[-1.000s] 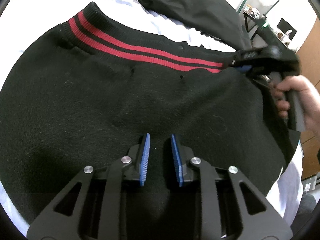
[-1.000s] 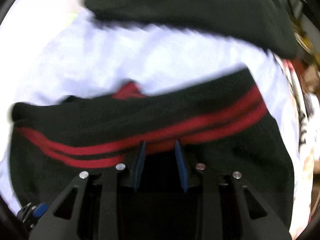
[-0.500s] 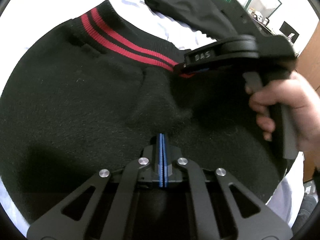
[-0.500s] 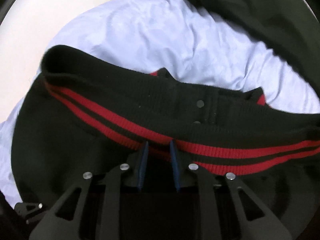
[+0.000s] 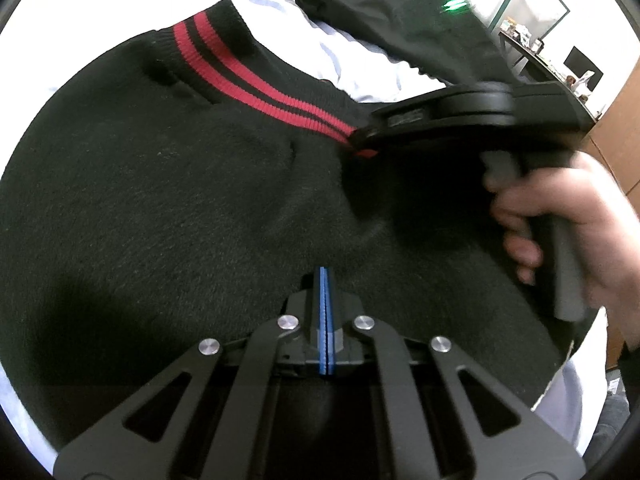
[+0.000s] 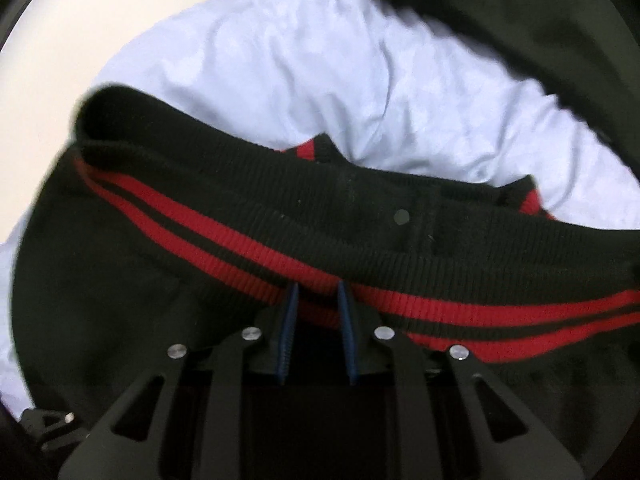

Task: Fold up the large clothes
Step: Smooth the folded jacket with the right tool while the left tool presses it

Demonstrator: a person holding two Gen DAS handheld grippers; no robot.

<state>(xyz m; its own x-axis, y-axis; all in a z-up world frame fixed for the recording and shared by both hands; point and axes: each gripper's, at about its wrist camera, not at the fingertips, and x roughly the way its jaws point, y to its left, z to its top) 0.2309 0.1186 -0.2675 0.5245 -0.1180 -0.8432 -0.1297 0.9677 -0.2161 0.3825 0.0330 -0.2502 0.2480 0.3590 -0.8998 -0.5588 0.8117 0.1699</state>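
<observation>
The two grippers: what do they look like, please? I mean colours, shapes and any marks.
Both are black, with angular linkage arms that have triangular cut-outs and silver round rivets. The left gripper and right gripper have blue ribbed pads. The right one has a grey handle, a round black housing and a green light; a bare hand holds it.
</observation>
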